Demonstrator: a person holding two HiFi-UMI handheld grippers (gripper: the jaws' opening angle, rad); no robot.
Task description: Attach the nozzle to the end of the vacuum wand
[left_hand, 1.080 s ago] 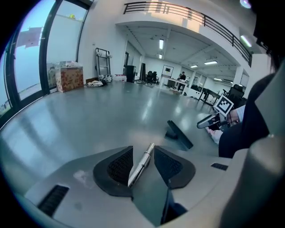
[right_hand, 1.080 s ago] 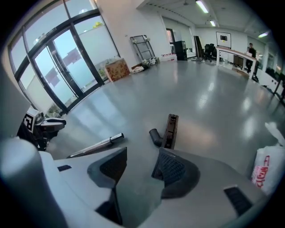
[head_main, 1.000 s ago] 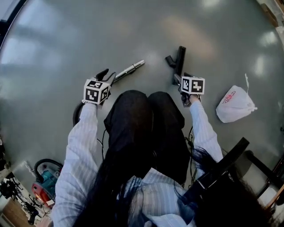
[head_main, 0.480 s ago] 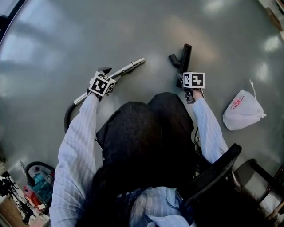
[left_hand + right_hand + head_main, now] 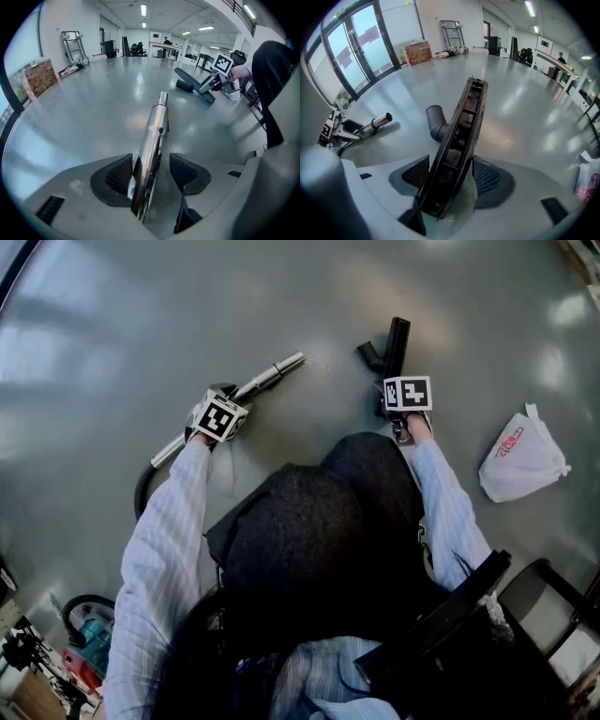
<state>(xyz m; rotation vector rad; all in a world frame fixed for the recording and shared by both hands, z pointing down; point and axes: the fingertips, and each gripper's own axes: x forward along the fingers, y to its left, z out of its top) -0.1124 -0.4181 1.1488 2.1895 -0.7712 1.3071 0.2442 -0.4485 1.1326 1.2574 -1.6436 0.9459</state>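
The chrome vacuum wand (image 5: pixel 267 376) lies on the grey floor, open end toward the upper right. My left gripper (image 5: pixel 223 401) is lowered over its middle. In the left gripper view the wand (image 5: pixel 154 126) runs between the pads of that gripper (image 5: pixel 150 173); the jaws are opening, with a gap at the right pad. The black floor nozzle (image 5: pixel 394 348) lies to the right, apart from the wand. My right gripper (image 5: pixel 398 395) is at its near end. In the right gripper view the nozzle (image 5: pixel 461 126) sits underside up between the wide jaws of this gripper (image 5: pixel 450 176).
A white bag (image 5: pixel 520 460) lies on the floor at the right. The dark hose (image 5: pixel 141 493) curves from the wand's rear toward the vacuum body (image 5: pixel 80 634) at the lower left. A black chair (image 5: pixel 553 615) stands at the lower right. My knees fill the middle foreground.
Both grippers have come down to the floor, the left onto the wand and the right onto the nozzle's near end. The wand and nozzle have stayed where they lay.
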